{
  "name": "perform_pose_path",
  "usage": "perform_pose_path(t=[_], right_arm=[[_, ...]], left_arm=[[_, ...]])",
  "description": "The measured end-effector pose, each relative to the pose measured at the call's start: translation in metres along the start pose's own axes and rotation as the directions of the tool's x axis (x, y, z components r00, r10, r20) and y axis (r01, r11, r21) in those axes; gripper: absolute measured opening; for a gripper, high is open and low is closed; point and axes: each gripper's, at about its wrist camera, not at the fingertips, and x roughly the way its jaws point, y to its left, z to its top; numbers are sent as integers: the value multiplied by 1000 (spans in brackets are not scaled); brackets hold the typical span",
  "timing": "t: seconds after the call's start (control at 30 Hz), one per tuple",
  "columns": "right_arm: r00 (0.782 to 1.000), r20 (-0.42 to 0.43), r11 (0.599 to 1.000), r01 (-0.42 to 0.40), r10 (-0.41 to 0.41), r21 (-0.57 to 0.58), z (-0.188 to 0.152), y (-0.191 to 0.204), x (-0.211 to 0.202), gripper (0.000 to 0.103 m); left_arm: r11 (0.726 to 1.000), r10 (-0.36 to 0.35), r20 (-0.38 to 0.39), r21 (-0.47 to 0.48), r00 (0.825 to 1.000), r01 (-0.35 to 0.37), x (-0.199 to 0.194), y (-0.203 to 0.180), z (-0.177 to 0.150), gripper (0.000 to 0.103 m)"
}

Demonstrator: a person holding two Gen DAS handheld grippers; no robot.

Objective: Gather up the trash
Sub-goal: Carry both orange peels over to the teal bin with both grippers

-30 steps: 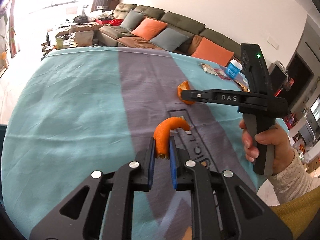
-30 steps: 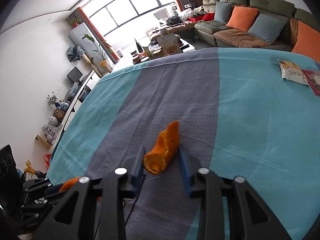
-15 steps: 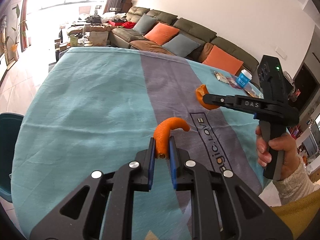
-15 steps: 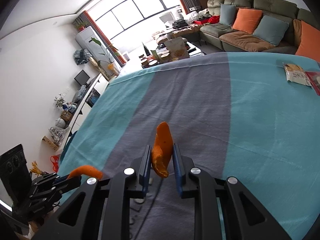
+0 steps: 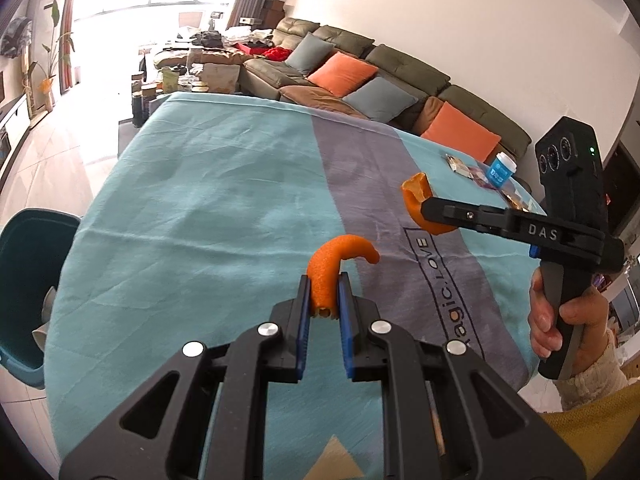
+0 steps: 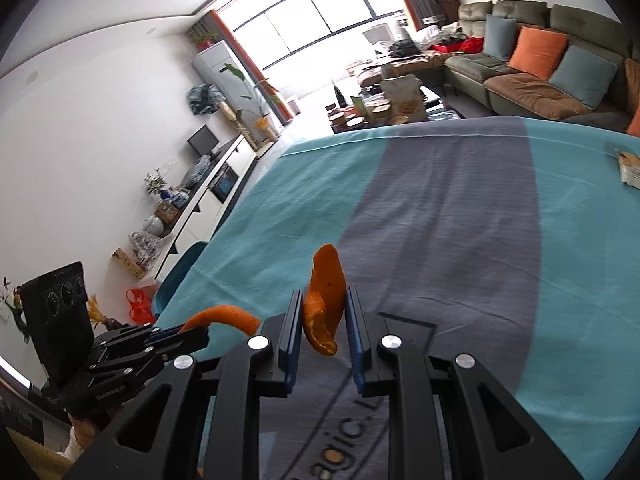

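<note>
Gripping a curled, pebbly orange peel [image 5: 334, 268], the left tool [image 5: 324, 300] — right tool [image 6: 323, 322] pinches a flatter peel shard [image 6: 325, 300].

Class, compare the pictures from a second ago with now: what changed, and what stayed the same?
The right gripper closed on the flat orange peel and lifted it off the tablecloth. The left gripper kept its grip on the curled orange peel. The wrappers stayed put.
</note>
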Motion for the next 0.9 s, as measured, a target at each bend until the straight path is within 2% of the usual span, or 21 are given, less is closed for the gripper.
perform_pose_path(t=[0.9], right_arm=[[990,-69,987,-130,124,-93,2,64,34,19]], left_arm=[[990,111,71,-92,991,-104,-50,45,-7,13]])
